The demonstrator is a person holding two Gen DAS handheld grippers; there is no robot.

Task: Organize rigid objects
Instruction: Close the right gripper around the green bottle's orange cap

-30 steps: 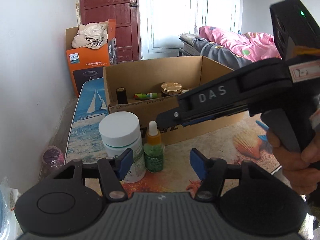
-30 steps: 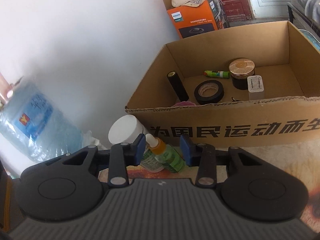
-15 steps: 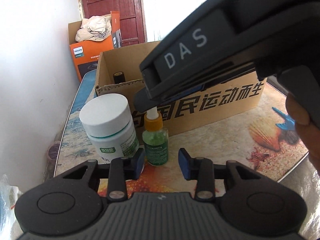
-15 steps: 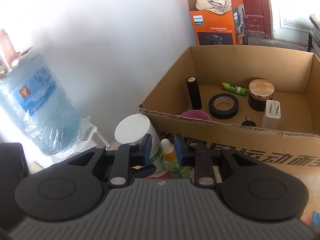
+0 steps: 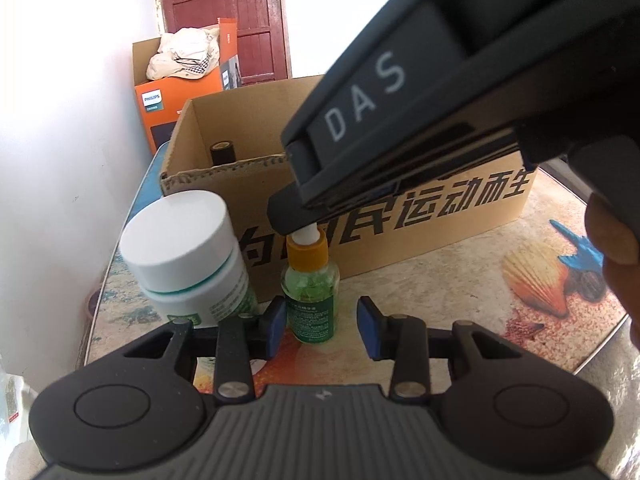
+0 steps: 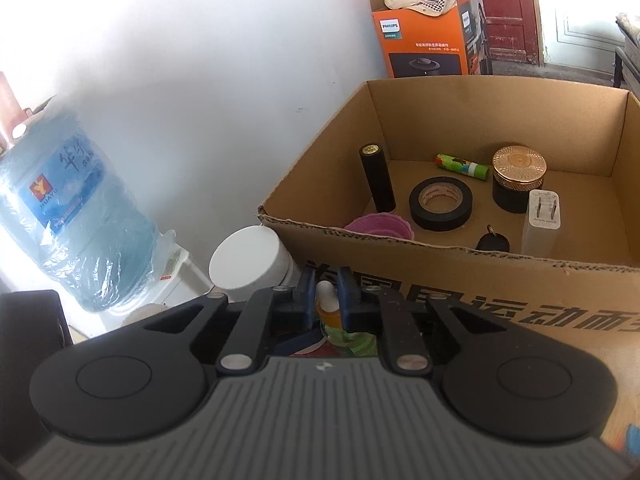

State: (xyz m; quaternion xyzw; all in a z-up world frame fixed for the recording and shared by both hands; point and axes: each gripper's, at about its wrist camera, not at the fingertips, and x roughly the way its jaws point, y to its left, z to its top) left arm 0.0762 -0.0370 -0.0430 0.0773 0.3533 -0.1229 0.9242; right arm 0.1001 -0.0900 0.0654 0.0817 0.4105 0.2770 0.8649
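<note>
1. Since a second ago the right tongs (image 6: 326, 302) have closed in from a wide gap, and their blue pads now press on the white top of the green dropper bottle (image 6: 332, 312). The left tongs (image 5: 322, 326) have narrowed and come lower and closer to the same bottle.

2. Left wrist view: the left tongs stand apart. The dropper bottle (image 5: 310, 300) stands upright on the tabletop (image 5: 460, 280) just ahead of the gap, its base between the two blue pads (image 5: 276, 326), which do not touch it. The right tongs (image 5: 296, 216) reach in from the upper right and cover the bottle's white tip above its orange collar. A white-lidded jar (image 5: 188, 256) stands just left of the bottle. Behind both is a cardboard box (image 5: 420, 216) with black printed characters on its front wall. A hand (image 5: 616, 256) shows at the right edge, holding the right tool.

3. Right wrist view: the right tongs are clamped together on the bottle's dropper top, with the orange collar and green body showing below the pads. The white-lidded jar (image 6: 246, 258) sits just left of the tongs. The cardboard box (image 6: 480, 276) lies just beyond, holding a black tube (image 6: 378, 178) standing upright, a roll of black tape (image 6: 440, 204), a green stick (image 6: 462, 166) lying flat, a gold-lidded jar (image 6: 518, 184), a white charger (image 6: 542, 226), a pink item (image 6: 378, 228) and a small black fob (image 6: 492, 242). A blue water jug (image 6: 72, 216) stands at the left wall and an orange carton (image 6: 428, 36) further back.
</note>
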